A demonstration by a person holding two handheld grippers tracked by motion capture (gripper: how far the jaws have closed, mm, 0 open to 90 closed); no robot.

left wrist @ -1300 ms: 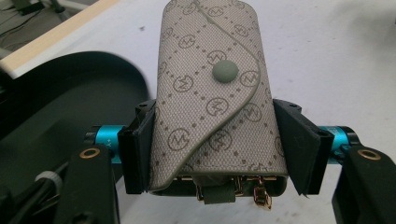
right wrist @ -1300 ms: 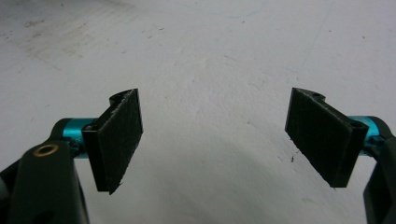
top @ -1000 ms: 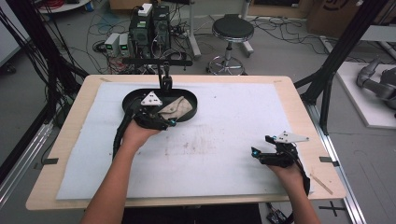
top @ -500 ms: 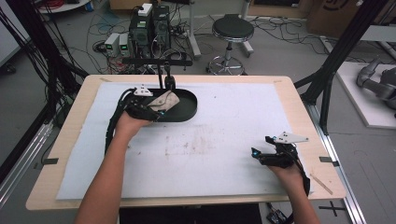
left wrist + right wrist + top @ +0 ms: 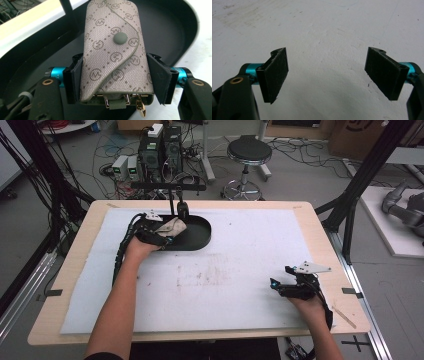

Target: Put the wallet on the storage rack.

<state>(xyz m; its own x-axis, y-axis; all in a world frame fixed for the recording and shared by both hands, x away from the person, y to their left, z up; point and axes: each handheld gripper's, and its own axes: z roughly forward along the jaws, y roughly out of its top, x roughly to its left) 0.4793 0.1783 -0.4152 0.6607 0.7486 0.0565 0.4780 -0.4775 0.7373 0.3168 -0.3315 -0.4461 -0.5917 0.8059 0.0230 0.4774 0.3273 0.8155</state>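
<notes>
A grey monogram key pouch (image 5: 115,50) with a snap button and gold hardware at its near end is held between the jaws of my left gripper (image 5: 116,80). In the high view the pouch (image 5: 175,226) hangs over the left end of a black oval tray (image 5: 200,239) at the back left of the mat, with the left gripper (image 5: 167,234) shut on it. The tray's dark floor (image 5: 162,27) lies under the pouch. My right gripper (image 5: 276,287) rests low at the front right. Its jaws stand wide apart with only bare mat between them (image 5: 328,75).
A white mat (image 5: 235,270) with a faint stain in the middle covers the wooden table (image 5: 320,235). A small black camera post (image 5: 182,210) stands at the tray's far rim. A stool and computer boxes sit on the floor beyond the table.
My left gripper has shifted a little left and farther back over the tray with the pouch still in it. The right gripper has stayed put.
</notes>
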